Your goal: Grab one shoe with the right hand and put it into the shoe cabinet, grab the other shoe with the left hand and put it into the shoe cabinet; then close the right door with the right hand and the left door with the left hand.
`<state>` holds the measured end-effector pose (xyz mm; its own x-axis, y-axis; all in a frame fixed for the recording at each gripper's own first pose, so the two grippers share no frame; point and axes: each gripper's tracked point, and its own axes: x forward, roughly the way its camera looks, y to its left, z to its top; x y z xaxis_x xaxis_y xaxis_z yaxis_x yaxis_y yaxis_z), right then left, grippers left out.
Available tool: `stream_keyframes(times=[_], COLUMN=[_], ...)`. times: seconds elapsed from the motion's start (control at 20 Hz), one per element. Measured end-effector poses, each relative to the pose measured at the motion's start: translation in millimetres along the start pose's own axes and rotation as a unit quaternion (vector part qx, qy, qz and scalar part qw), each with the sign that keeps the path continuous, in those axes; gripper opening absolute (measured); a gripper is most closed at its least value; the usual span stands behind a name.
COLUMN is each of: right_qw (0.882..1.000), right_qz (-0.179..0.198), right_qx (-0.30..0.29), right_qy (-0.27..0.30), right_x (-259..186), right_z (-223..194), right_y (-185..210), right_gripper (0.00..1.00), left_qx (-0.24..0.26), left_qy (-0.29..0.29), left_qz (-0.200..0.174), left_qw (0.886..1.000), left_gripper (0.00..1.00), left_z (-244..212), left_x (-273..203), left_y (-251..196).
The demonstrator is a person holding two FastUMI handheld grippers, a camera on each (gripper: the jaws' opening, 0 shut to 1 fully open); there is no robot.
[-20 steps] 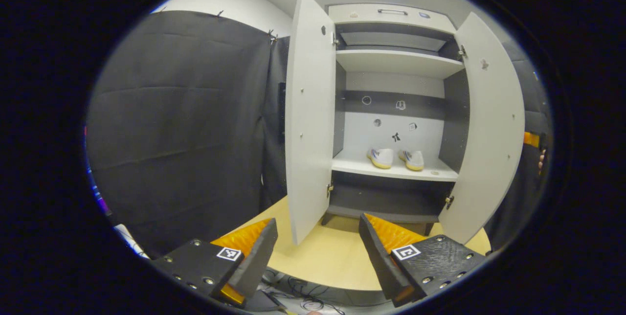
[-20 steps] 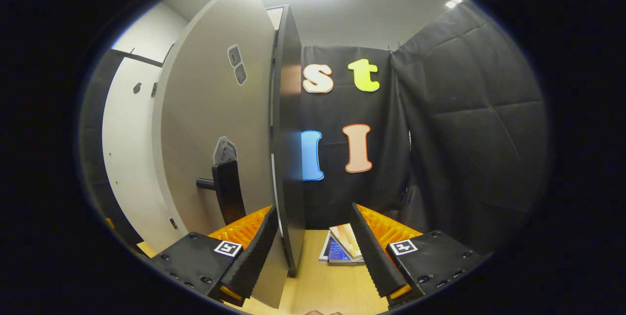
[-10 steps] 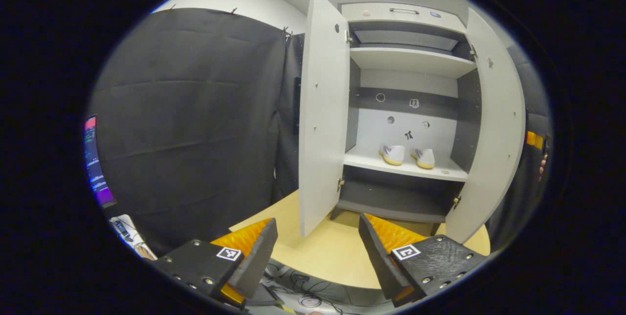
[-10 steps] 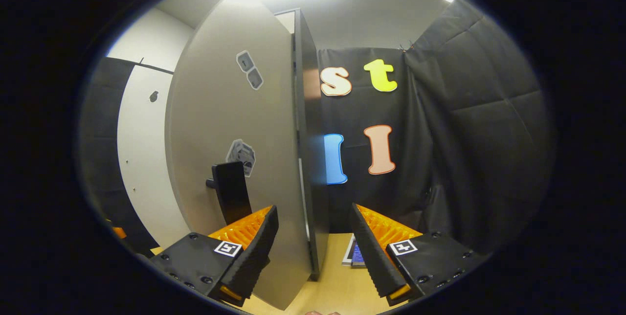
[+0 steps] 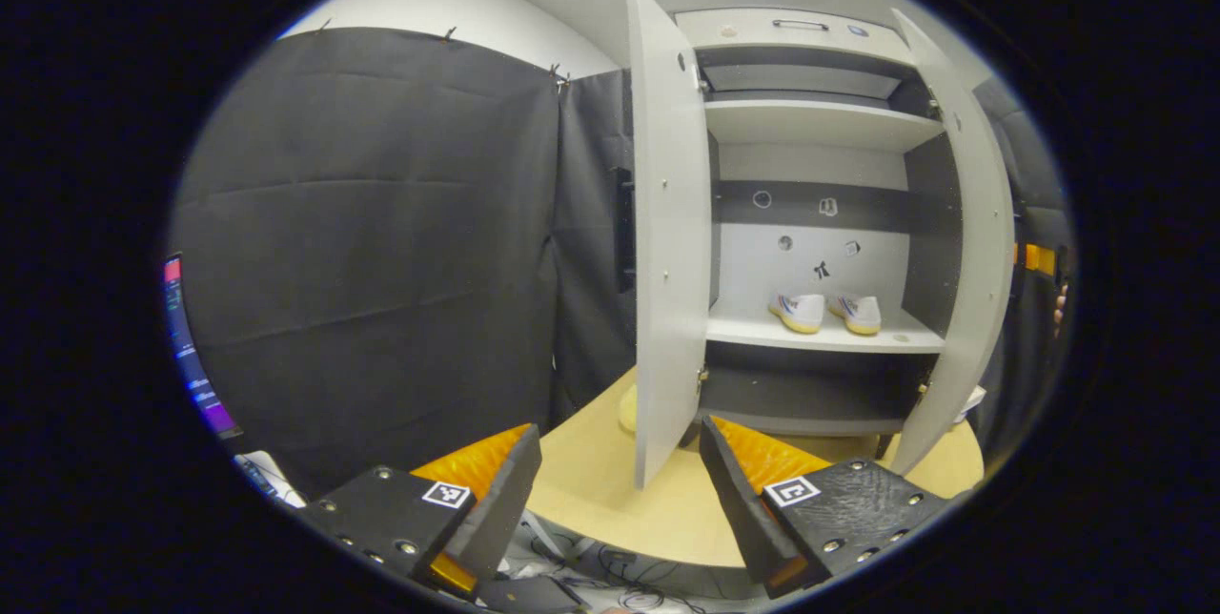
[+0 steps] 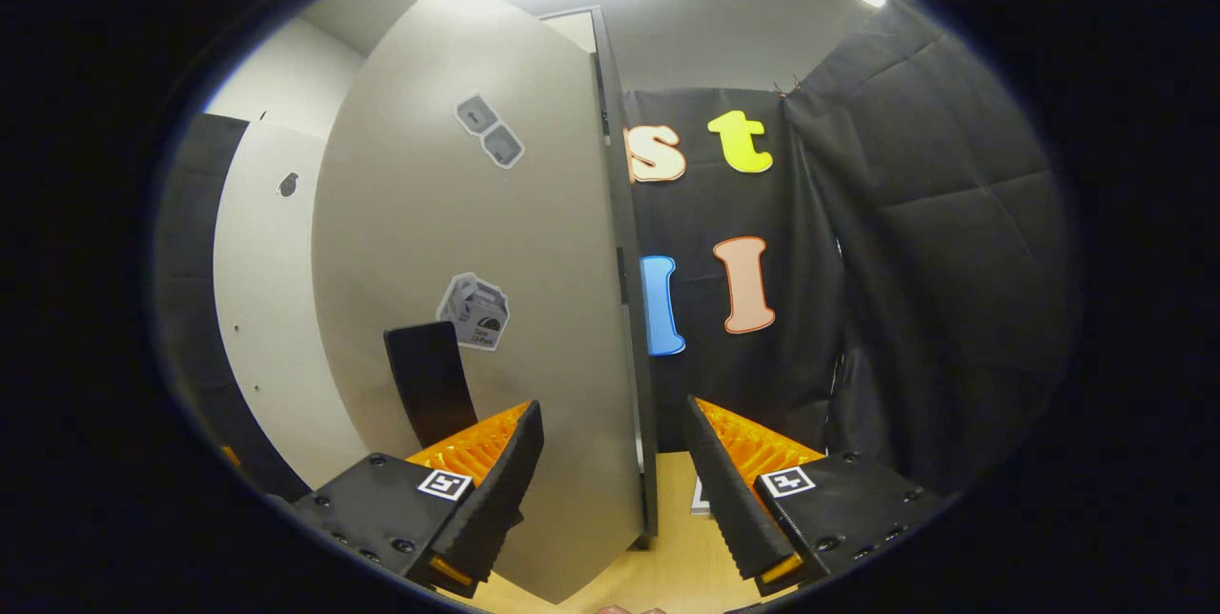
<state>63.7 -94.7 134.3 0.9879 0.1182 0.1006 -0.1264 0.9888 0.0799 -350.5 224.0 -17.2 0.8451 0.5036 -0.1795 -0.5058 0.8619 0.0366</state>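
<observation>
Two white shoes (image 5: 799, 311) (image 5: 858, 313) stand side by side on the middle shelf (image 5: 829, 337) of the grey shoe cabinet. The left door (image 5: 667, 242) stands wide open. The right door (image 5: 972, 242) is angled partway toward shut. My left gripper (image 5: 620, 490) is open and empty, held back over the table's near edge. My right gripper (image 6: 610, 490) is open at the right door's (image 6: 477, 242) outer face, beside its black handle (image 6: 429, 385). The door's free edge (image 6: 631, 309) runs between the two fingers. I cannot tell whether a finger touches the door.
The cabinet stands on a round light-wood table (image 5: 591, 490), with cables below its rim. A lit screen (image 5: 191, 347) shows at the far left. A hand (image 5: 1056, 307) peeks out behind the right door. A booklet (image 6: 701, 495) lies on the table (image 6: 667, 566).
The right door has swung further toward shut, with my right gripper following its outer face. My left gripper has swung left, so the cabinet sits further right in its view.
</observation>
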Motion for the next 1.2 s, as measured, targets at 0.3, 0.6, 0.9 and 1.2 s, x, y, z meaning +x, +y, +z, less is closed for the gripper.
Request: stream_keyframes(times=[0.3,0.6,0.9,1.2], right_qw=[0.999,0.997,0.989,0.985], right_qz=[0.005,-0.075,-0.149,-0.170], right_qx=[0.038,0.015,0.005,-0.031], right_qy=[0.018,-0.003,0.006,0.016], right_x=[21.3,-2.5,-34.8,-49.6], right_z=[-10.0,-7.4,-33.7,-40.7], right_y=[58.3,24.8,-7.0,-5.0], right_gripper=[0.95,0.96,0.98,0.98], left_qx=[-0.026,-0.029,-0.036,-0.019], left_qy=[-0.012,-0.063,-0.100,-0.120], left_qz=[-0.015,-0.024,-0.067,-0.146], left_qw=[0.999,0.997,0.992,0.982], left_gripper=[1.00,0.95,0.95,1.00], left_z=[14.0,42.9,85.0,129.1], left_x=[50.5,94.1,142.6,195.0], left_y=[47.1,93.4,109.6,94.3])
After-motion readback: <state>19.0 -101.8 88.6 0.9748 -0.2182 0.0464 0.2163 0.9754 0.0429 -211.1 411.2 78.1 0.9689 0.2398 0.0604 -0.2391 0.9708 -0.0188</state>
